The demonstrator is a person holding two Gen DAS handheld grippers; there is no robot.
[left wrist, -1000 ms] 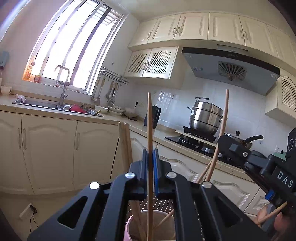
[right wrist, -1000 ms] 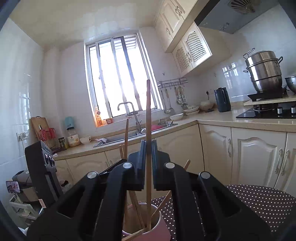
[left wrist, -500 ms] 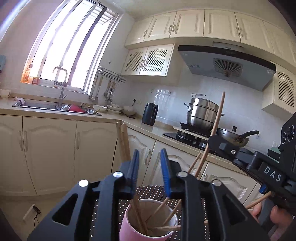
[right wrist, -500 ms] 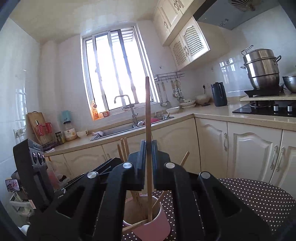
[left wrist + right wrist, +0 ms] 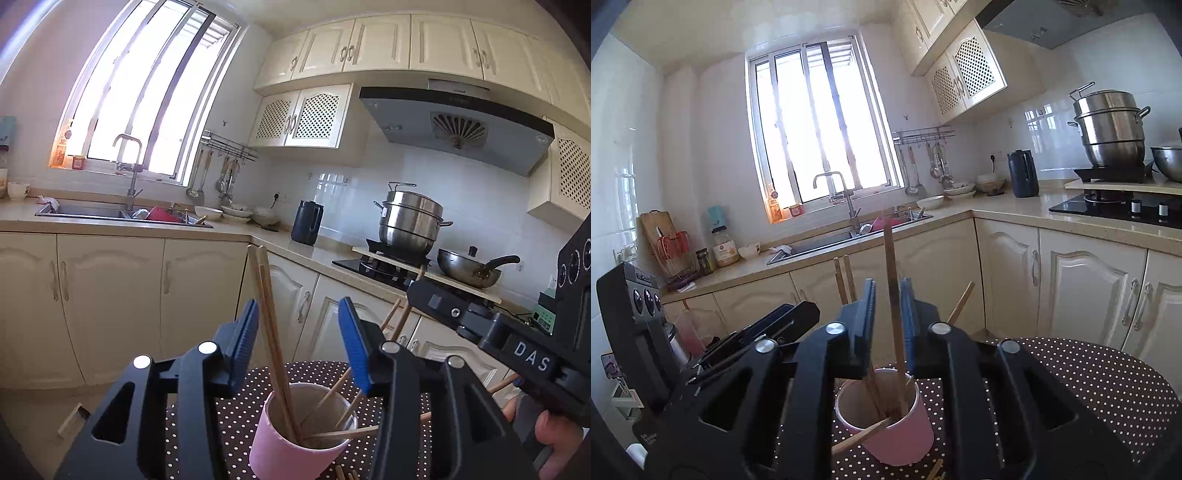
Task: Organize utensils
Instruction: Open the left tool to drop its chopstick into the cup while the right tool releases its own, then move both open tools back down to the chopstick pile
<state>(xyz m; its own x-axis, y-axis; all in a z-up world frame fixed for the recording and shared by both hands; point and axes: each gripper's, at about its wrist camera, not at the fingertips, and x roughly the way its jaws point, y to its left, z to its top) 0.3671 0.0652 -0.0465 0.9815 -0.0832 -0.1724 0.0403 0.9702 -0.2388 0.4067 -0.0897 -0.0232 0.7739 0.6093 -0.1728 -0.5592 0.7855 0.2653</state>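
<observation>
While both sets of jaws are opening, our left gripper (image 5: 297, 345) and right gripper (image 5: 888, 314) grip nothing — several chopsticks (image 5: 895, 325) stand in the pink cup (image 5: 897, 439); a few strays on the dotted table (image 5: 1108, 384) remain.

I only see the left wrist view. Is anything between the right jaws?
Observer: Yes, one chopstick stands between the right gripper's jaws, which are opening.
Operator: Where is its lower end?
Observer: Inside the cup, among the other chopsticks.
Operator: Anything left of the sink?
Observer: A cutting board stands propped there.
</observation>
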